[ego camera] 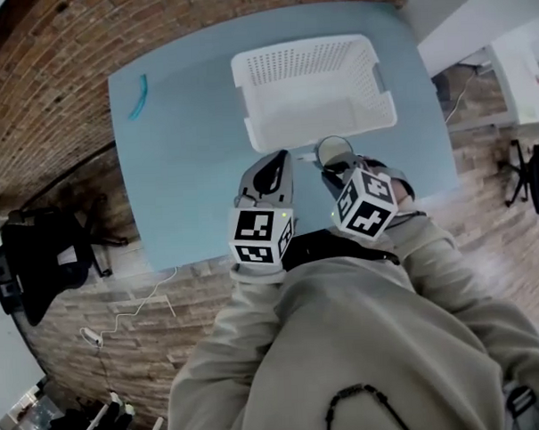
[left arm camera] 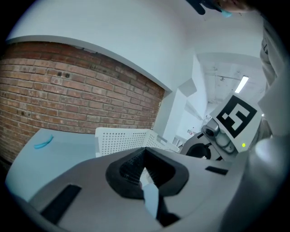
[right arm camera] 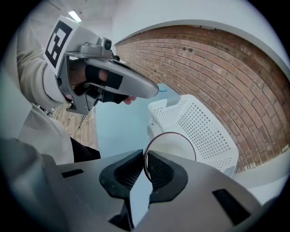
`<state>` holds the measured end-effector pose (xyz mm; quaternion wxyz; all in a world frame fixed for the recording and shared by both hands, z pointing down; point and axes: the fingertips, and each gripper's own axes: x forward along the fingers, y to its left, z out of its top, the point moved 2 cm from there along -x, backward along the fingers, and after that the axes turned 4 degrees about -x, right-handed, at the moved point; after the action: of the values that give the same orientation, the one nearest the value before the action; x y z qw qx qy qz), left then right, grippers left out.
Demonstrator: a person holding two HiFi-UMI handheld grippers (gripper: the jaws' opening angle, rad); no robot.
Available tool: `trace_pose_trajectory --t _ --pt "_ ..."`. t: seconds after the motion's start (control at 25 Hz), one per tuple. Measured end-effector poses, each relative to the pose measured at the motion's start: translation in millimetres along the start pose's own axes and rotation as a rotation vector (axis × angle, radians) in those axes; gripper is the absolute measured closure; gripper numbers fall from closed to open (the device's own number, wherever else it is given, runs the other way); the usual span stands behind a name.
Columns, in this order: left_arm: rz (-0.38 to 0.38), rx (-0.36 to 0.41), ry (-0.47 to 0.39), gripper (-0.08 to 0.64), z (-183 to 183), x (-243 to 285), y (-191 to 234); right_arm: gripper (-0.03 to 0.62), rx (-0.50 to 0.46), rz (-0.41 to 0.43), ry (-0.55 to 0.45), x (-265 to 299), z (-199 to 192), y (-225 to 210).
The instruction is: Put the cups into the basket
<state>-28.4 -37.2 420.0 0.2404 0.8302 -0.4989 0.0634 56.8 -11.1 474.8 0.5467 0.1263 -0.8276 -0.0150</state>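
Observation:
A clear cup (ego camera: 333,148) hangs by its rim just in front of the white perforated basket (ego camera: 298,48), above the table's near edge. My right gripper (ego camera: 332,167) is shut on that rim; in the right gripper view the cup (right arm camera: 174,147) stands up between the pads of the gripper (right arm camera: 145,164), with the basket (right arm camera: 204,131) right behind it. My left gripper (ego camera: 276,158) is beside it on the left. In its own view its jaws (left arm camera: 144,156) meet at the tips with nothing seen between them, and the basket (left arm camera: 122,140) lies ahead. The basket looks empty.
The basket stands on a light blue table (ego camera: 187,169). A small teal curved object (ego camera: 138,97) lies at the table's far left corner. A brick wall rises behind the table. A dark chair (ego camera: 39,255) and a white cable are on the floor to the left.

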Motion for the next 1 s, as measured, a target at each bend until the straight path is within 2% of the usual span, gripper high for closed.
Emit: trace_pose_trajectory --t 0.24,0.48,0.72,1.0 --pt "-0.027 0.048 -0.038 0.561 35.0 5.5 -12.0 0.551 -0.005 -0.015 -0.043 -33.6 17.0 -8.7" --pt "-0.04 0.085 -0.075 0.561 63.1 8.1 -21.7 0.551 -0.018 -0.065 -0.07 -63.7 27.8 -25.9" --pt "-0.047 0.087 -0.088 0.561 77.6 14.2 -22.5 0.551 -0.014 -0.103 -0.089 -77.3 38.6 -42.5" --pt "-0.052 0.081 -0.086 0.561 83.5 25.9 -14.3 0.551 0.002 -0.105 -0.081 -73.6 38.3 -60.1"
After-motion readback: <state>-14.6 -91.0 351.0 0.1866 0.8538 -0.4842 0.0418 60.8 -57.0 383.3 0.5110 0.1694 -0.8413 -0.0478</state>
